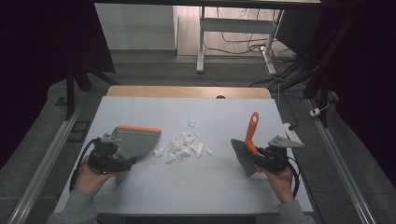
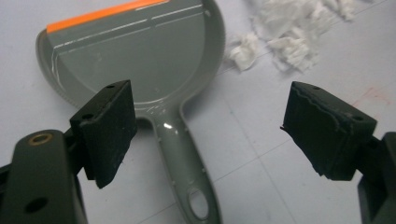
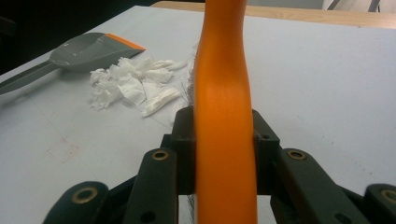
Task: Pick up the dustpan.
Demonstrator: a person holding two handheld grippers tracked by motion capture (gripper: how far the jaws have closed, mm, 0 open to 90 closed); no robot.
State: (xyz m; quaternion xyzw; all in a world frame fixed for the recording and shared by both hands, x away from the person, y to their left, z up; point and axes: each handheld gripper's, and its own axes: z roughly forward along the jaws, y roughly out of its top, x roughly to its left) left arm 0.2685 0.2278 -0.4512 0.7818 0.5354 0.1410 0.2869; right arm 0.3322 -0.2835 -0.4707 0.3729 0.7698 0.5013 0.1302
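**Dustpan released on the left, brush clamped on the right**

At the left of the counter, the left hand-held gripper is hovering over the handle of the grey dustpan, with a person's hand wrapping around its body from below. In the left gripper view its two black jaws are standing wide apart, released, and nothing is being pressed between the pads; the dustpan's handle is lying on the white surface beneath the gap, nearer the left jaw, with its hanging hole close to the bottom edge. The dustpan is resting flat, its orange lip pointing away from the person.

Just right of the pan's edge, a heap of torn white paper scraps is lying around the middle of the counter, with one scrap touching or nearly touching the pan and a small stray piece sitting a little farther back.

Well to the right of the heap, the right hand-held gripper is grasping the orange handle of the brush. In the right gripper view the jaws are clenching the handle from both sides, and the handle is rising straight up the middle of the frame. In the high view the grey bristles are pointing left toward the scraps, with the handle slanting up and away from the person.
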